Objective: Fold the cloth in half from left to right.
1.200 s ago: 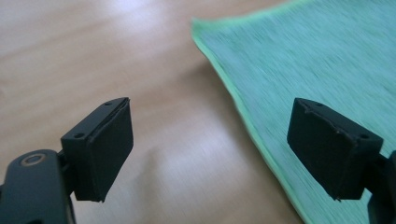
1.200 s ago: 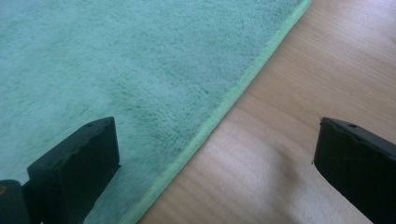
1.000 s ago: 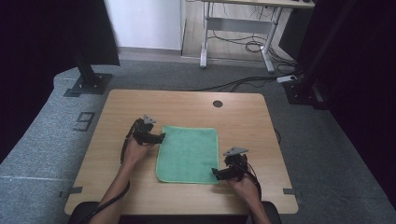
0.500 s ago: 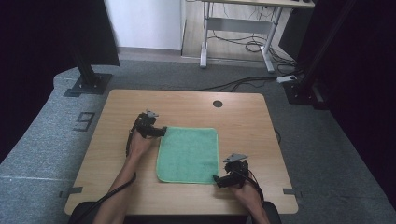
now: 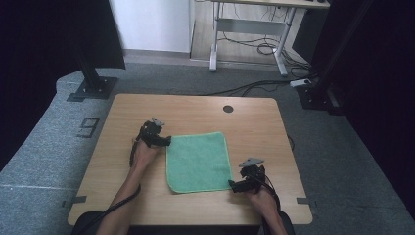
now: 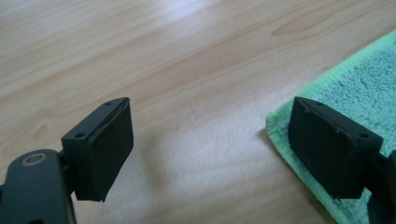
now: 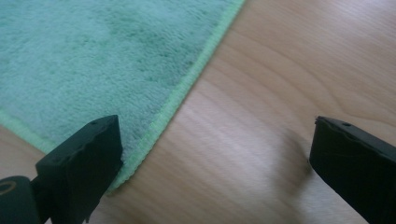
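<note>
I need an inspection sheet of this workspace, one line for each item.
Surface: wooden table, round hole near the far edge.
Job's things: green towel lying flat.
Clutter: nothing seen.
Grippers: left gripper open at the towel's far left corner; right gripper open at its near right corner.
Cables: black cable along the left forearm; more on the floor.
Surroundings: grey carpet, white desk frame.

A green cloth (image 5: 198, 161) lies flat near the middle of a wooden table (image 5: 195, 110). The left gripper (image 5: 166, 141) sits at the cloth's far left corner, the right gripper (image 5: 234, 185) at its near right corner.
</note>
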